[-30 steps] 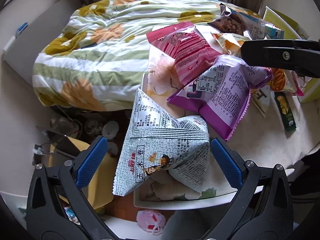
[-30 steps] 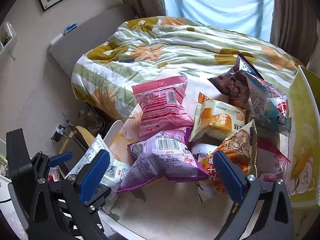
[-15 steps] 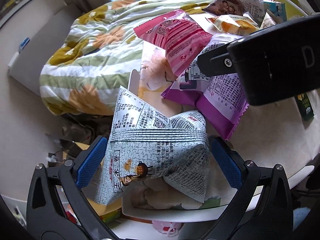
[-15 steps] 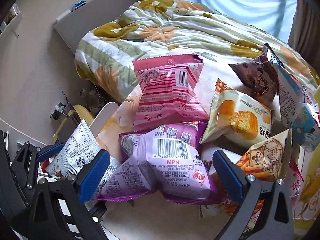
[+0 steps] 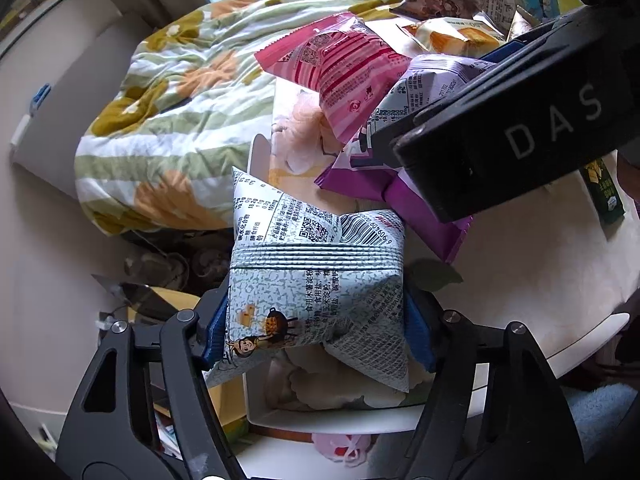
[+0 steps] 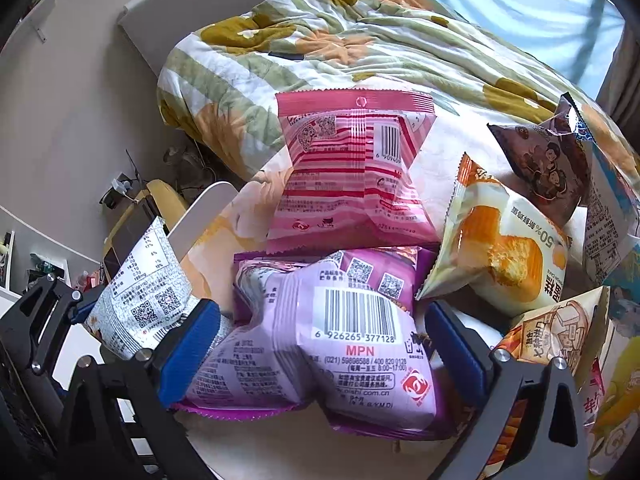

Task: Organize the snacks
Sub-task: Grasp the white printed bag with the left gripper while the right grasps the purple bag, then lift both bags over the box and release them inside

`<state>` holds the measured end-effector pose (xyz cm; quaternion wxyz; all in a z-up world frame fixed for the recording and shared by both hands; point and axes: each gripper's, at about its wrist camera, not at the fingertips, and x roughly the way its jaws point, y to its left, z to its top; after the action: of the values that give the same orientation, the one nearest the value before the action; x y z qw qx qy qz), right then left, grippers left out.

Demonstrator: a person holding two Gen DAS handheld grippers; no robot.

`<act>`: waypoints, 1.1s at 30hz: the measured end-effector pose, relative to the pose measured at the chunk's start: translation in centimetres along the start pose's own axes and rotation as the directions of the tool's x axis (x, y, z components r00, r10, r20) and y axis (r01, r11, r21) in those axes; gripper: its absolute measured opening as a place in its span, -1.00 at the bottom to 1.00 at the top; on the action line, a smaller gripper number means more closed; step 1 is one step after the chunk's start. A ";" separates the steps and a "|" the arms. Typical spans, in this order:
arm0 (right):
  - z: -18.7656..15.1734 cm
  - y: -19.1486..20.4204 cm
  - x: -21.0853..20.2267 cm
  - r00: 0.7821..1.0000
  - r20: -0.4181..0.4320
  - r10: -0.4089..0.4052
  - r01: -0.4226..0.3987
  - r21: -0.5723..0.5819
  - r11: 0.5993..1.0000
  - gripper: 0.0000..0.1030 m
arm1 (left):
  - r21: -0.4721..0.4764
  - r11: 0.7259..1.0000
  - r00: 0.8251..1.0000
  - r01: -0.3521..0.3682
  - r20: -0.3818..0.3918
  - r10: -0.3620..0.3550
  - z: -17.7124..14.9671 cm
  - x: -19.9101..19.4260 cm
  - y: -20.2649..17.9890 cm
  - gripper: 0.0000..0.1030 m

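My left gripper (image 5: 318, 332) is shut on a pale grey-blue speckled snack bag (image 5: 316, 288), its blue pads pressing both sides. The same bag shows at the left of the right wrist view (image 6: 148, 288). My right gripper (image 6: 324, 344) has its blue pads against both sides of a purple snack bag (image 6: 320, 336) and squeezes it. In the left wrist view the purple bag (image 5: 408, 184) lies partly under the right gripper's black body (image 5: 520, 128). A pink bag (image 6: 352, 176) lies just behind the purple one.
More snack bags lie on the round table (image 5: 540, 272): a yellow cake bag (image 6: 500, 248), a brown bag (image 6: 548, 164), an orange bag (image 6: 560, 332). A flowered quilt (image 6: 340, 40) covers the bed behind. A white tray rim (image 5: 320, 424) sits below the left gripper.
Both grippers have closed: the left one onto the grey-blue bag, the right one onto the purple bag. The right gripper has moved forward and down onto the pile.
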<state>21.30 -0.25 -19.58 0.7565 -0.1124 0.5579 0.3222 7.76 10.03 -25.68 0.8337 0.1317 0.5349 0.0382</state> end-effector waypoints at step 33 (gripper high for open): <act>0.2 1.7 -4.9 0.997 0.071 0.002 -0.008 0.083 0.997 0.31 | -0.018 1.000 0.996 0.018 0.085 -0.017 -0.3 -5.1 2.4 0.26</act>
<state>19.57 -0.57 -14.71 0.7790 -0.0679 0.5439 0.3045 5.48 11.34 -20.70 0.8572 0.1209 0.4996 0.0301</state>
